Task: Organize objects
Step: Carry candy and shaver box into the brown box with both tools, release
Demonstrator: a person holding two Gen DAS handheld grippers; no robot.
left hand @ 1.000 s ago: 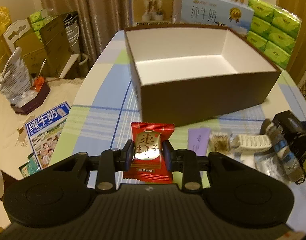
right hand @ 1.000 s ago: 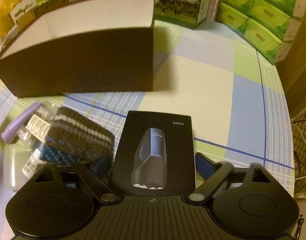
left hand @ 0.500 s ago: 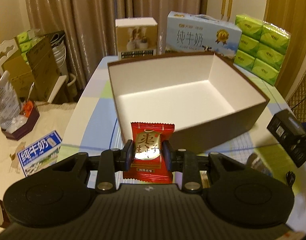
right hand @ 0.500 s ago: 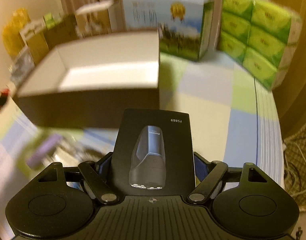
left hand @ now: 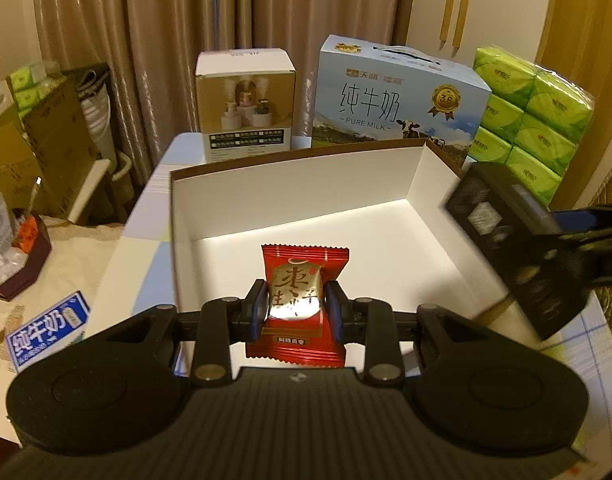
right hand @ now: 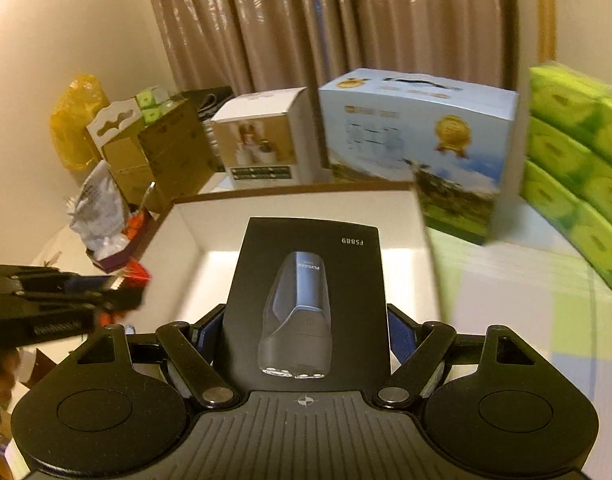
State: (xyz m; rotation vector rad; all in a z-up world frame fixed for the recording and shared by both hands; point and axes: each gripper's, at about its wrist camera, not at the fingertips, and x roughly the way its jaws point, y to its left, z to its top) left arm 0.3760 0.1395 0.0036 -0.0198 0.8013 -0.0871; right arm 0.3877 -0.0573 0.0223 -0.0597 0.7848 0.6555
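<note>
L. gripper [left hand: 295,307] clamps red candy packet [left hand: 300,300]; r. gripper [right hand: 306,330] clamps black shaver box [right hand: 308,304]. Both hover over the open brown box [left hand: 290,184], whose visible floor is bare. Est.: nothing stowed yet; both drops remain.

The open box [left hand: 290,184] is sitting on the table [left hand: 146,208]. Behind it, 2 cartons are standing side by side: the humidifier carton [left hand: 246,100] on the left and the milk carton [left hand: 398,96] on the right, with the tissue packs [left hand: 534,116] stacking up further right. The left tool [left hand: 294,312] is holding the candy packet [left hand: 300,304] above the box's near-left part, while the right tool [right hand: 302,340] is holding the shaver box [right hand: 310,304] over its right side.
</note>
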